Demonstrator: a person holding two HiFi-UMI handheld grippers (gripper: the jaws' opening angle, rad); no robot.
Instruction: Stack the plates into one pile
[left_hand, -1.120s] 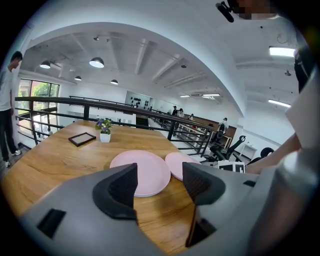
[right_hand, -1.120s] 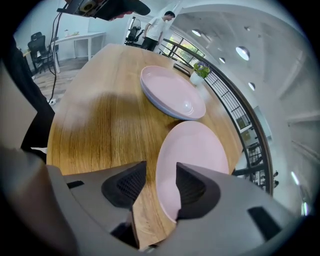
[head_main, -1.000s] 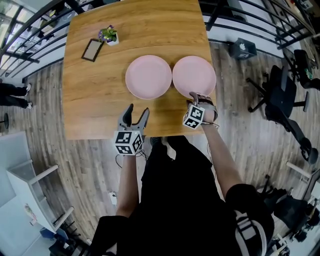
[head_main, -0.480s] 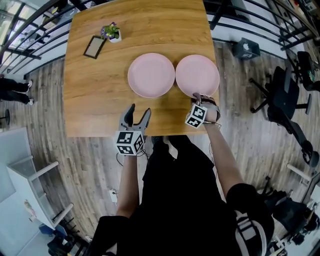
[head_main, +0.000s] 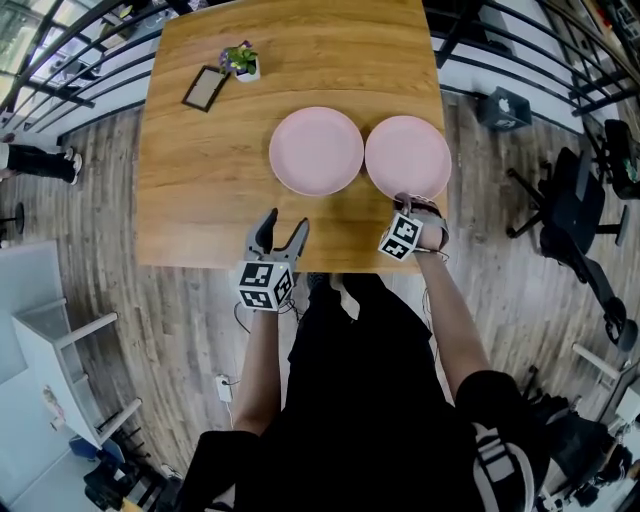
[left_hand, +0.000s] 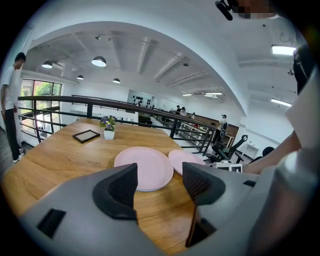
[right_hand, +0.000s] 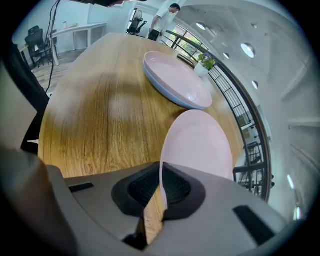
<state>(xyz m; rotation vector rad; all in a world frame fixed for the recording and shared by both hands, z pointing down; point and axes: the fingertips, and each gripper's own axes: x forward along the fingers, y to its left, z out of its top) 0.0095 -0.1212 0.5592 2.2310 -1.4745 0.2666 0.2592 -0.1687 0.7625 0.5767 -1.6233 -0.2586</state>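
right gripper (head_main: 404, 200): jaws just closed, pinching the near rim of right plate (head_main: 408, 155)
left gripper (head_main: 280, 228): jaws apart, empty
left plate (head_main: 316, 150): on table (head_main: 195, 200), beside right plate
risk: thin rim pinch, so the plate may slip or clip left plate when lifted

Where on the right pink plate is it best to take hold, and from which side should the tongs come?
Grip its near rim, coming from the front edge of the table. The right pink plate lies flat and wide, so only its thin edge fits the jaws. The right tongs have just been closing and pinch that rim.
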